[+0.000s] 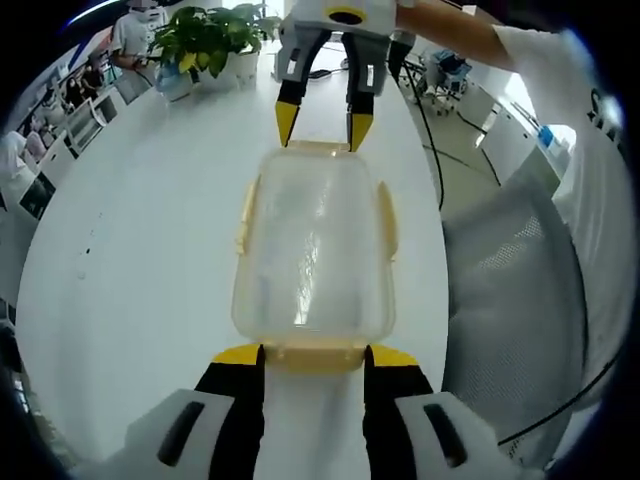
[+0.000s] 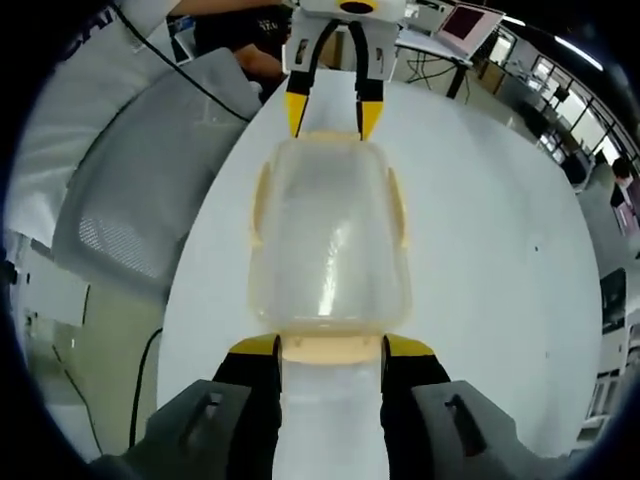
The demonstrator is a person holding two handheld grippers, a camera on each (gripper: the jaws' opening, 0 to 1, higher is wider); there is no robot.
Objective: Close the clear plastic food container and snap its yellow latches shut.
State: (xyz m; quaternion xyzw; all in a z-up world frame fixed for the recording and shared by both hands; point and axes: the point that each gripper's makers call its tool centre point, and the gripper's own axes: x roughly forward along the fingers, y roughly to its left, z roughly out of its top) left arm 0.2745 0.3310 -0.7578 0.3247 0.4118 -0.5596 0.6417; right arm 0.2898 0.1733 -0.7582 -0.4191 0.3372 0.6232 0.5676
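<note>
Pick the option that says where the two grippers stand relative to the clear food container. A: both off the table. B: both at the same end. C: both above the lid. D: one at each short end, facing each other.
D: left gripper sits at the container's near end, right gripper at the far end.

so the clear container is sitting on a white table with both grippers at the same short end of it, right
Not quite. The clear container does sit on the white table, but the grippers are at opposite short ends. In the left gripper view the left gripper is at the near end and the right gripper at the far end.
</note>
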